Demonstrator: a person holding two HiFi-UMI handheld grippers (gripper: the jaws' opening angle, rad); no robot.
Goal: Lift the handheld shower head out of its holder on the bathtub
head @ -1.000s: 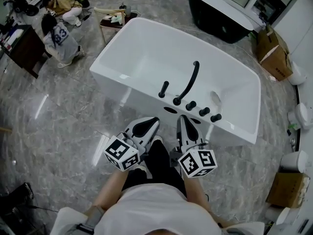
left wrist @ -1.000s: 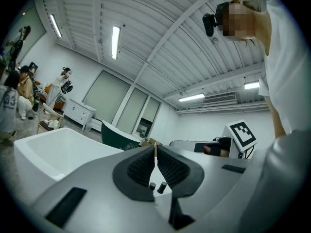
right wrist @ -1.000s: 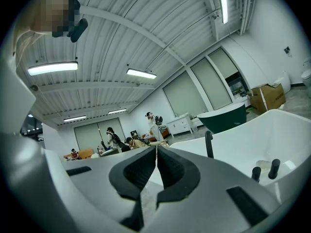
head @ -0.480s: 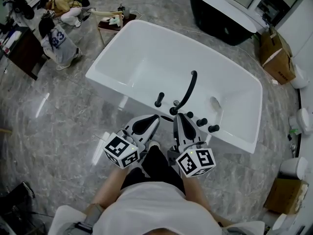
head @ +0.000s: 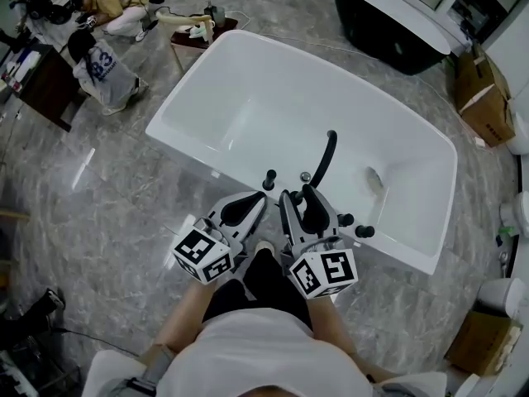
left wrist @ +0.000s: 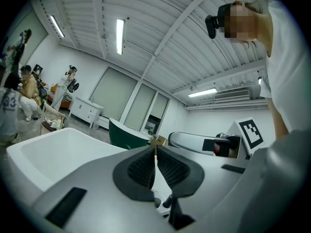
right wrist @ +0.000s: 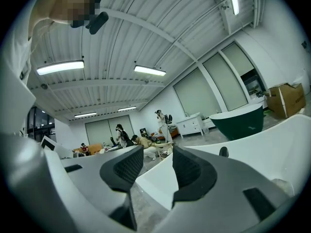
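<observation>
A white bathtub (head: 198, 151) lies in front of me on the grey marble floor. On its near rim the black handheld shower head (head: 269, 178) stands upright in its holder, left of the curved black spout (head: 324, 157) and the black knobs (head: 364, 231). My left gripper (head: 261, 197) is shut and empty, its tip just short of the shower head. My right gripper (head: 297, 193) is over the rim by the foot of the spout. Its jaws have just been opening and nothing is between them. The left gripper (left wrist: 155, 152) shows its pads meeting; the right gripper (right wrist: 158, 154) shows a wide gap.
Two people (head: 101, 63) crouch on the floor at the far left beside a dark desk (head: 33, 81). A small table (head: 194, 33) stands behind the tub. A dark tub (head: 388, 23) is at the back, and cardboard boxes (head: 481, 98) sit at the right.
Both grippers have moved forward toward the tub's near rim, which now lies right at their tips. The right gripper's jaws have opened; the left stays shut.
</observation>
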